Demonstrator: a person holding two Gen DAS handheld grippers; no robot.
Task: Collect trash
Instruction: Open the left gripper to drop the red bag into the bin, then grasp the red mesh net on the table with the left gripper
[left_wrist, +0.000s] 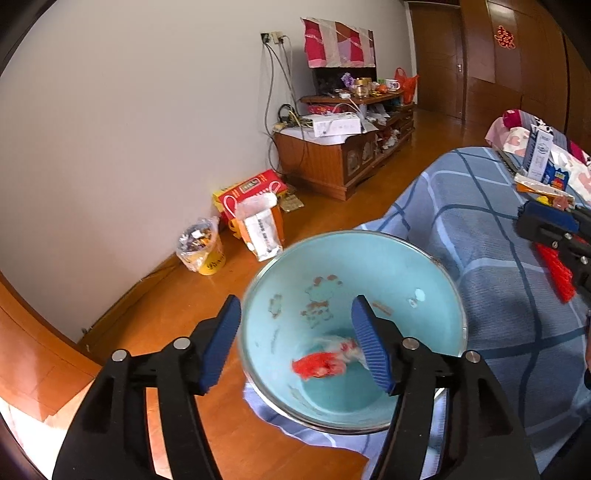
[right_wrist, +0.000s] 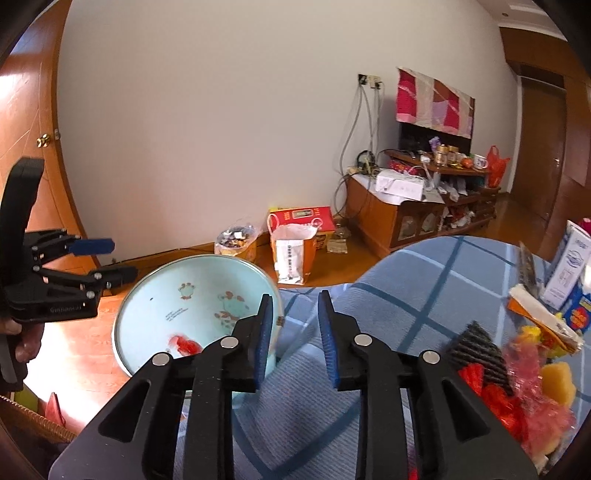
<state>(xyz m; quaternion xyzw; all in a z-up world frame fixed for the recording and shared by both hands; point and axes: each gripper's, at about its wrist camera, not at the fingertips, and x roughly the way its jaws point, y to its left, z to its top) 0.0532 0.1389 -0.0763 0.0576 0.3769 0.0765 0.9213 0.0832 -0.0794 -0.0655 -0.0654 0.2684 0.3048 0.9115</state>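
Blue-checked tablecloth (right_wrist: 424, 280) holds one basin (left_wrist: 388, 266) with one red wrapper (left_wrist: 319, 363).

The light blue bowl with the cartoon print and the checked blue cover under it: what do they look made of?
The light blue bowl looks like enamelled metal or glazed ceramic: glossy inside, with a thin grey metallic-looking rim; I cannot tell which. The checked blue cover looks like woven fabric: matte, with fine ribbing and soft folds at the edge.

Home living rm: low wooden TV cabinet (left_wrist: 343, 155) cluttered w/ cups & boxes, polished wood floor (left_wrist: 173, 306), blue checked tablecloth (right_wrist: 424, 280), red paper double-happiness cutout (left_wrist: 505, 37) on brown wooden wardrobe door (left_wrist: 517, 55).
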